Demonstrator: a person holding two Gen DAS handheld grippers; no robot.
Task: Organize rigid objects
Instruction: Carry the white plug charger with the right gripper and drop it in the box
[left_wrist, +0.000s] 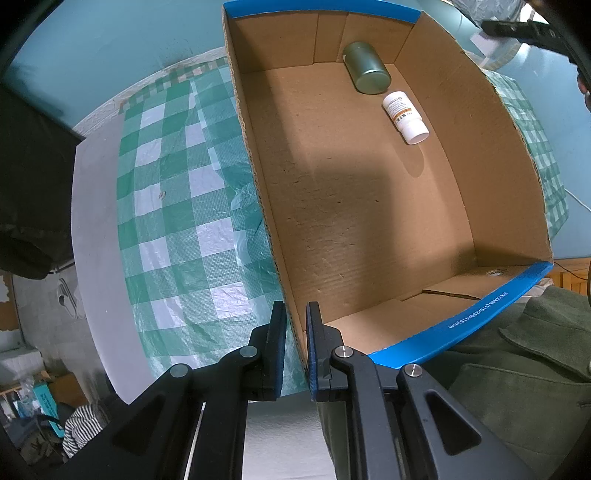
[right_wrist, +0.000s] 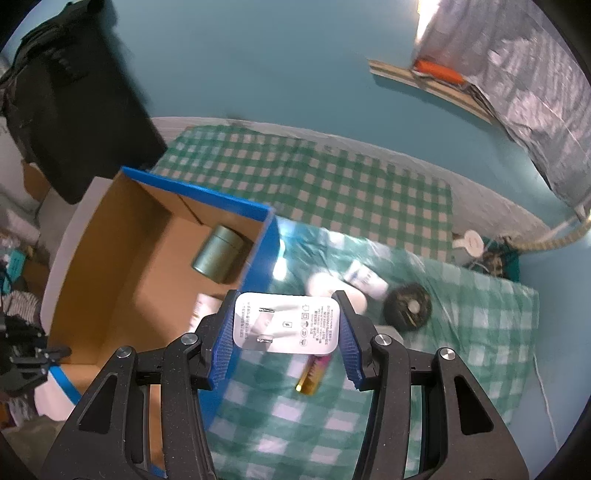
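Observation:
An open cardboard box (left_wrist: 369, 206) with blue edges stands on a green checked cloth; it also shows in the right wrist view (right_wrist: 122, 266). Inside lie a green tin (left_wrist: 366, 68), seen again in the right wrist view (right_wrist: 218, 254), and a white pill bottle (left_wrist: 405, 116). My left gripper (left_wrist: 296, 314) is shut on the box's near side wall. My right gripper (right_wrist: 286, 325) is shut on a white charger plug (right_wrist: 286, 323) and holds it above the box's right edge. A gold battery (right_wrist: 313, 376), a white bottle (right_wrist: 364, 278) and a dark round disc (right_wrist: 408, 303) lie on the cloth.
The green checked cloth (right_wrist: 332, 184) covers a white table. A dark bag (right_wrist: 74, 96) stands behind the box. A white round item with a cable (right_wrist: 472, 242) lies at the far right. Teal wall behind. The person's green jacket (left_wrist: 517, 369) is beside the box.

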